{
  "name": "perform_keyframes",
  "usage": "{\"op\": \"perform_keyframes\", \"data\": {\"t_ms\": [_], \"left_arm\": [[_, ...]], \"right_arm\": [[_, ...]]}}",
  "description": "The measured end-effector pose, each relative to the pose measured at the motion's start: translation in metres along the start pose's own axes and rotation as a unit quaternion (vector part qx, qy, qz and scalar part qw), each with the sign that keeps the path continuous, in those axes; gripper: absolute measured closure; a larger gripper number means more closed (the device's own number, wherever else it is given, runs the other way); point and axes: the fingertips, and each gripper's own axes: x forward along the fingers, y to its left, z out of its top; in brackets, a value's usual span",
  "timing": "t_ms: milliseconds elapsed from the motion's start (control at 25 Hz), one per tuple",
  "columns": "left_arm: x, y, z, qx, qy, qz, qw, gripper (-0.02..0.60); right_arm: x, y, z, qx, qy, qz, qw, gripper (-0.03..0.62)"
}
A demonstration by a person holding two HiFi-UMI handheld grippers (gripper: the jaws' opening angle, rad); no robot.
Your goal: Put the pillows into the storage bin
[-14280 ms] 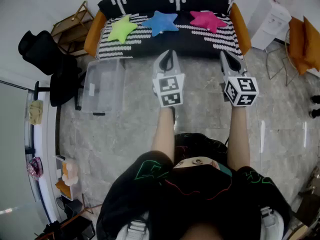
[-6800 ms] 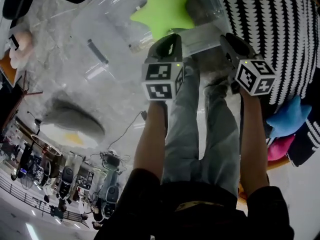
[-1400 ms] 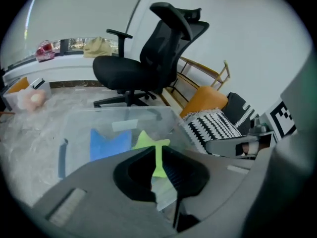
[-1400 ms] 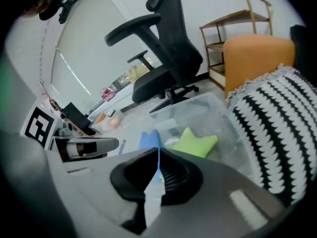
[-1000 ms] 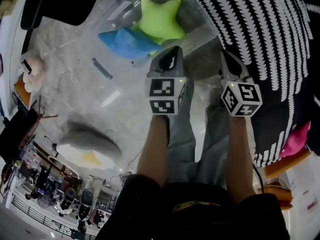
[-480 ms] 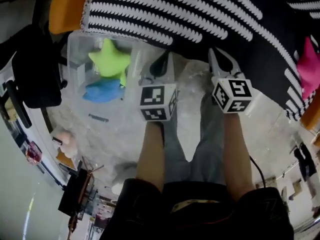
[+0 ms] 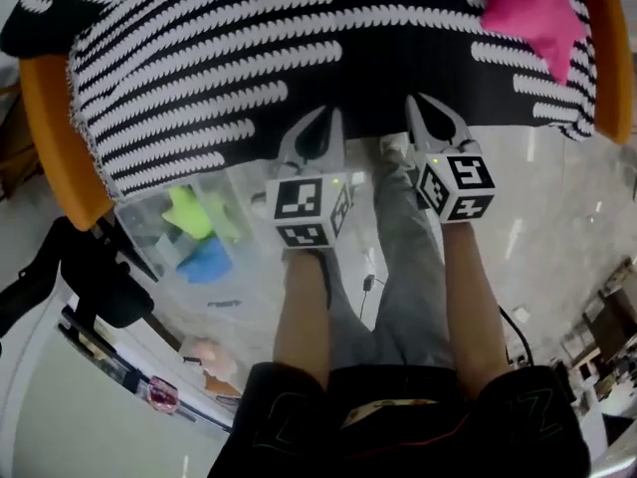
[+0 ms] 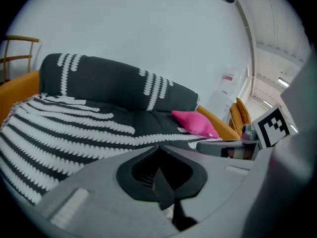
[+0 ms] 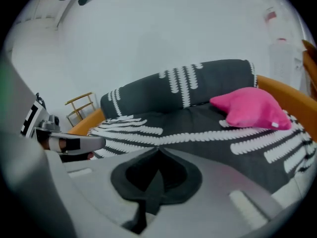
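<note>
Fingers (image 8: 94, 192) of the left gripper (image 8: 158, 145) were pressed shut with nothing between them. The right gripper (image 9: 158, 150) was shut and empty too. Both grippers were held side by side in front of the person and pointed at the black sofa with white stripes and orange arms (image 7: 249, 58). The clear plastic storage bin (image 7: 149, 242) sat on the shiny grey floor (image 7: 557, 217), just beside the left end of the sofa. Inside it lay the green star-shaped pillow (image 7: 191, 212), and the soft blue pillow (image 7: 206, 260) was right next to it. The pink star-shaped pillow (image 7: 528, 8) lay on the sofa seat near the right end, well apart from the bin, and neither gripper touched it. So the job looked like it was mostly done, with two pillows in the bin and one not yet put away. What was left, I think, was to reach for the pink pillow, grab it and carry it over to the bin. Counting it all, there were three pillows, one green, one blue and one pink. There was also one bin, one sofa and two grippers.
</note>
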Motion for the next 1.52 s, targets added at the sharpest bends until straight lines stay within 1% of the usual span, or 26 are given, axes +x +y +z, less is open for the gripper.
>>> {"op": "perform_keyframes", "data": {"t_ms": [120, 240, 320, 560, 680, 720, 800, 840, 920, 960, 1040, 1120, 1240, 1280, 1320, 1400, 1440, 1520], "left_arm": [[0.044, -0.054, 0.007, 0.017, 0.007, -0.019, 0.9997, 0.569], [0.083, -0.098, 0.015, 0.055, 0.026, -0.051, 0.9968, 0.569], [0.104, -0.119, 0.021, 0.08, 0.04, -0.067, 0.9938, 0.568], [0.152, -0.2, 0.042, 0.114, 0.052, -0.09, 0.9881, 0.566], [0.17, -0.23, 0.053, 0.134, 0.064, -0.111, 0.9827, 0.565], [0.177, -0.236, 0.056, 0.145, 0.071, -0.124, 0.9791, 0.553], [0.192, -0.245, 0.063, 0.166, 0.084, -0.146, 0.9718, 0.481], [0.2, -0.249, 0.067, 0.171, 0.086, -0.15, 0.9698, 0.456], [0.218, -0.252, 0.074, 0.176, 0.087, -0.15, 0.9691, 0.418], [0.226, -0.253, 0.077, 0.174, 0.088, -0.147, 0.9698, 0.396], [0.245, -0.256, 0.083, 0.165, 0.095, -0.143, 0.9711, 0.355], [0.265, -0.266, 0.085, 0.164, 0.107, -0.148, 0.9694, 0.31], [0.29, -0.278, 0.077, 0.176, 0.134, -0.167, 0.9608, 0.281], [0.297, -0.278, 0.074, 0.179, 0.143, -0.173, 0.9579, 0.275], [0.304, -0.275, 0.073, 0.18, 0.151, -0.178, 0.9555, 0.27], [0.313, -0.266, 0.073, 0.182, 0.167, -0.186, 0.951, 0.249], [0.319, -0.262, 0.075, 0.184, 0.173, -0.188, 0.949, 0.24], [0.33, -0.257, 0.078, 0.187, 0.185, -0.195, 0.945, 0.226]], "right_arm": [[-0.015, -0.075, -0.003, 0.03, -0.006, -0.028, 0.999, 0.591], [-0.033, -0.138, -0.009, 0.079, -0.021, -0.071, 0.994, 0.591], [-0.045, -0.167, -0.01, 0.106, -0.034, -0.093, 0.989, 0.591], [-0.083, -0.253, 0.01, 0.123, -0.054, -0.125, 0.983, 0.591], [-0.098, -0.282, 0.022, 0.141, -0.063, -0.145, 0.977, 0.591], [-0.102, -0.288, 0.024, 0.15, -0.067, -0.158, 0.974, 0.591], [-0.108, -0.3, 0.03, 0.166, -0.078, -0.18, 0.966, 0.591], [-0.109, -0.308, 0.034, 0.169, -0.082, -0.185, 0.965, 0.591], [-0.109, -0.326, 0.042, 0.168, -0.086, -0.189, 0.964, 0.587], [-0.108, -0.335, 0.046, 0.167, -0.088, -0.189, 0.964, 0.565], [-0.107, -0.353, 0.054, 0.166, -0.089, -0.188, 0.964, 0.56], [-0.105, -0.374, 0.059, 0.173, -0.086, -0.185, 0.964, 0.513], [-0.097, -0.396, 0.058, 0.181, -0.07, -0.179, 0.964, 0.45], [-0.09, -0.4, 0.06, 0.181, -0.061, -0.176, 0.966, 0.414], [-0.083, -0.401, 0.062, 0.18, -0.051, -0.174, 0.967, 0.371], [-0.069, -0.401, 0.066, 0.18, -0.029, -0.167, 0.969, 0.323], [-0.062, -0.402, 0.068, 0.182, -0.021, -0.162, 0.97, 0.287], [-0.049, -0.406, 0.072, 0.185, -0.01, -0.151, 0.971, 0.254]]}}
